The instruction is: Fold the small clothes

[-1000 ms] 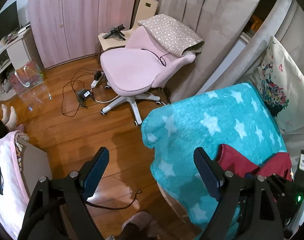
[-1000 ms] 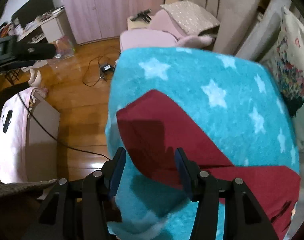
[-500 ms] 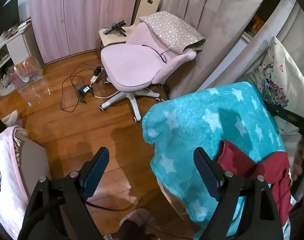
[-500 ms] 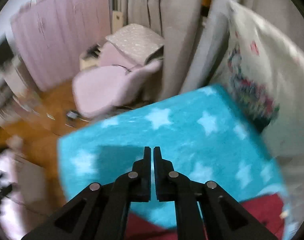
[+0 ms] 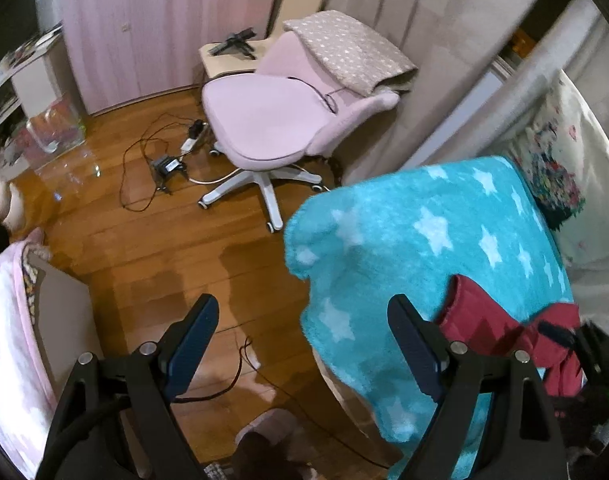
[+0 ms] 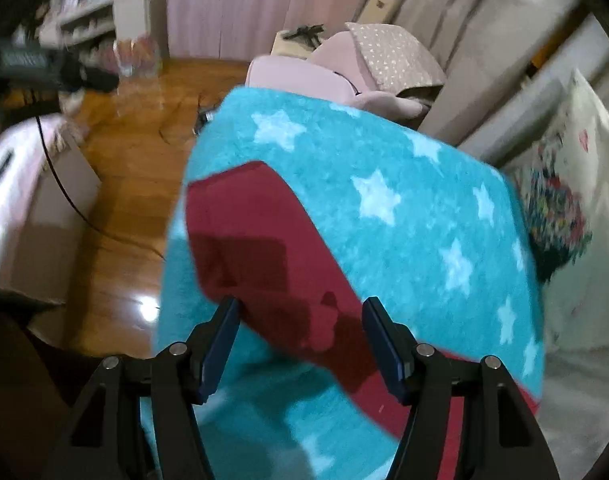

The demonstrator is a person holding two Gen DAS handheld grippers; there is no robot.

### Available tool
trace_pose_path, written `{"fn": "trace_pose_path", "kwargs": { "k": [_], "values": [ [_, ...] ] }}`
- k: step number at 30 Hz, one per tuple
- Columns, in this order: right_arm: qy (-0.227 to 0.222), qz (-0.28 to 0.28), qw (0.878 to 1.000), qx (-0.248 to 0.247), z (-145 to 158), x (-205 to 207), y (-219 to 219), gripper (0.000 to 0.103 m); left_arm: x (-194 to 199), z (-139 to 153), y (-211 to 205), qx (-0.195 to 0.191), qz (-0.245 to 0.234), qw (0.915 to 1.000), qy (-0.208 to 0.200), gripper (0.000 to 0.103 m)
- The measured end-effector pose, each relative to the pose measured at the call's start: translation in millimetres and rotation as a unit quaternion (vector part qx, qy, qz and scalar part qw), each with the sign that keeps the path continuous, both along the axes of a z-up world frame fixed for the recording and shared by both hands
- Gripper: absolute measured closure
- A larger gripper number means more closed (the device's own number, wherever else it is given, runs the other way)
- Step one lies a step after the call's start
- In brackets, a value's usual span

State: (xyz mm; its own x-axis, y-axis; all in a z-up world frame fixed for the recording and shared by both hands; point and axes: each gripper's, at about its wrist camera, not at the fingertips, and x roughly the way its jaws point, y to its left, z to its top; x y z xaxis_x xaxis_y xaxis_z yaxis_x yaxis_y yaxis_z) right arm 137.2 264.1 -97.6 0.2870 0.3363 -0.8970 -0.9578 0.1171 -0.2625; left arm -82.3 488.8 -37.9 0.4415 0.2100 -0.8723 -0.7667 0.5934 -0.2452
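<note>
My right gripper (image 6: 298, 340) fingers are spread apart, hovering over the dark red garment (image 6: 260, 248), which lies flat on the turquoise star blanket (image 6: 404, 200). My left gripper (image 5: 304, 344) is released too, over the wooden floor (image 5: 152, 264) beside the blanket's edge.

A home bedroom is shown. A polished wooden floor (image 5: 152, 256) is laid throughout, and pale pink wardrobe doors (image 5: 144, 28) are set along the far wall beside long beige curtains (image 5: 424, 12). A pink swivel chair (image 5: 264, 120) is placed near the curtains, with a star-dotted blanket (image 5: 348, 52) draped over its back. A turquoise fleece with white stars (image 5: 424, 240) is spread over a raised surface, and a floral pillow (image 5: 556, 176) is propped beside it. Loose cables and a power strip (image 5: 192, 140) are left on the floor.
</note>
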Motion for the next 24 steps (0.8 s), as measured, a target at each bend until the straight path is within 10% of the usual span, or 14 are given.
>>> {"fn": "trace_pose_path", "kwargs": {
  "k": [2, 7, 13, 17, 24],
  "values": [
    [-0.005, 0.008, 0.999, -0.041, -18, 0, 9, 0.093, 5, 0, -4, 0.001, -0.008, 1.0000, 0.001, 0.017],
    [0.005, -0.072, 0.997, 0.015, 2, 49, 31, 0.093, 23, 6, -7, 0.010, -0.029, 0.9995, -0.006, 0.017],
    [0.079, -0.254, 0.961, 0.079, 2, 151, 47, 0.087, 83, 6, -31, 0.045, -0.151, 0.9870, -0.030, 0.017],
    [0.139, -0.324, 0.924, 0.148, 24, 165, -5, 0.050, 126, 0, -41, 0.056, -0.227, 0.9717, -0.033, 0.017],
    [0.156, -0.411, 0.879, 0.182, 35, 161, -104, 0.050, 193, -40, -21, -0.003, -0.259, 0.9659, -0.011, 0.017]
  ]
}}
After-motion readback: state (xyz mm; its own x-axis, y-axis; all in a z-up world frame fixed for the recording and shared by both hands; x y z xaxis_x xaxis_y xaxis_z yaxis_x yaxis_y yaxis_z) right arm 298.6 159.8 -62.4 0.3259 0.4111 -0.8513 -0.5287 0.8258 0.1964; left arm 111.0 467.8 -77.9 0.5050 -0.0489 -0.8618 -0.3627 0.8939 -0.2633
